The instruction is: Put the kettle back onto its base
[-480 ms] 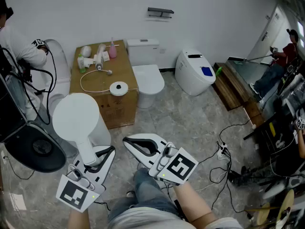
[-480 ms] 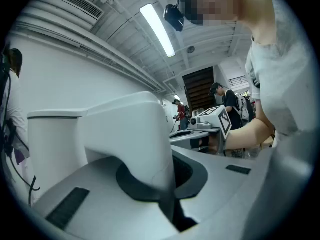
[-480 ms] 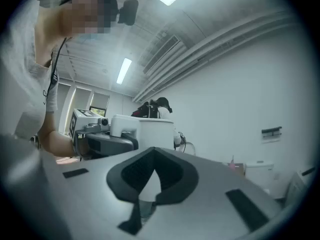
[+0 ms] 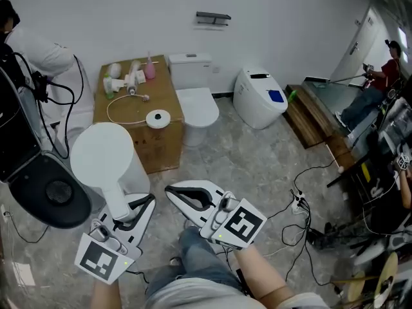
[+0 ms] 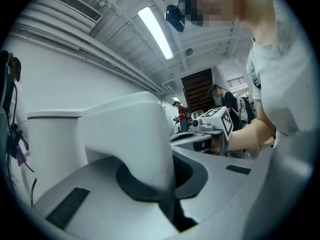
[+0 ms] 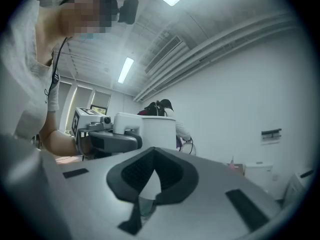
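In the head view a white kettle point(image 4: 103, 156) hangs low at the left, above the floor. My left gripper point(image 4: 137, 209) is shut on its handle point(image 4: 118, 206). The left gripper view shows that handle point(image 5: 131, 141) clamped between the jaws, with the kettle body point(image 5: 50, 149) to the left. The round white base point(image 4: 158, 118) lies on a cardboard box point(image 4: 145, 148) beyond the kettle, its white cord point(image 4: 121, 111) looped beside it. My right gripper point(image 4: 175, 192) floats to the right of the kettle, shut and empty. In its own view the right gripper point(image 6: 152, 154) holds nothing, and the kettle point(image 6: 150, 129) stands beyond it.
Bottles and small items point(image 4: 129, 76) crowd the box's far end. A white toilet point(image 4: 193, 102) stands right of the box, and another toilet unit point(image 4: 257, 98) further right. A black round seat point(image 4: 48, 195) and a person point(image 4: 38, 56) are at the left. Cables point(image 4: 302, 217) trail on the floor.
The person at the far left has shifted their arm. The view has drifted slightly. Both grippers and the kettle have kept their places.
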`<state>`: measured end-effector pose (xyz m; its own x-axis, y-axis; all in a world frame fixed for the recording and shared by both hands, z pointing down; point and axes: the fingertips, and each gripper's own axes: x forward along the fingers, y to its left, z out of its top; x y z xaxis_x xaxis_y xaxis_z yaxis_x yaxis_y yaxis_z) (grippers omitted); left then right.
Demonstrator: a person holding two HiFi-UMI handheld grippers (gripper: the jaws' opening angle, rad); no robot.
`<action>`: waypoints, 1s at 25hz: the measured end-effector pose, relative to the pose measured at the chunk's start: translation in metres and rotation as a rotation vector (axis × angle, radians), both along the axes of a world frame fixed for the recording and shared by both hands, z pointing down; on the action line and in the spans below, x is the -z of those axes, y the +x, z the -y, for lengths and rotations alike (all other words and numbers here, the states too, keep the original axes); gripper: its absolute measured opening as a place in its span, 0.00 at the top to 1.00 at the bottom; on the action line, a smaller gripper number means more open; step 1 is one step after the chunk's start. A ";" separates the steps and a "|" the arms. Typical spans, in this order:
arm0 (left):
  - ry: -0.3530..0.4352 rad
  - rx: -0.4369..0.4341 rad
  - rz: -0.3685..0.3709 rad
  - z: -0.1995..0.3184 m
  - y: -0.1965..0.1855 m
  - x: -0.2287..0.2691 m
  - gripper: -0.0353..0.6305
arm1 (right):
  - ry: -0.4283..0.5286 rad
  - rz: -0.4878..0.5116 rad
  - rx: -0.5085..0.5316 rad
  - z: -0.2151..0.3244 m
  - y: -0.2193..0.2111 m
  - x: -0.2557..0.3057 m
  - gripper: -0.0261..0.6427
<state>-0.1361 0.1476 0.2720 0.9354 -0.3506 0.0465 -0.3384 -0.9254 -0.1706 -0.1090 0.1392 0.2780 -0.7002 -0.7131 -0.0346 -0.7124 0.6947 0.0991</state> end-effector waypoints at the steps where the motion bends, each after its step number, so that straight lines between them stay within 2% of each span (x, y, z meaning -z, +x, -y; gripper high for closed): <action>1: 0.001 -0.001 0.000 0.000 0.000 0.000 0.94 | 0.000 0.001 0.001 0.000 0.000 0.000 0.95; 11: 0.003 -0.003 0.012 0.027 0.015 -0.004 0.93 | 0.001 0.053 0.025 0.018 0.012 0.002 0.95; 25: -0.008 0.020 0.000 0.141 0.087 -0.015 0.94 | -0.007 0.055 0.065 0.128 0.083 0.000 0.95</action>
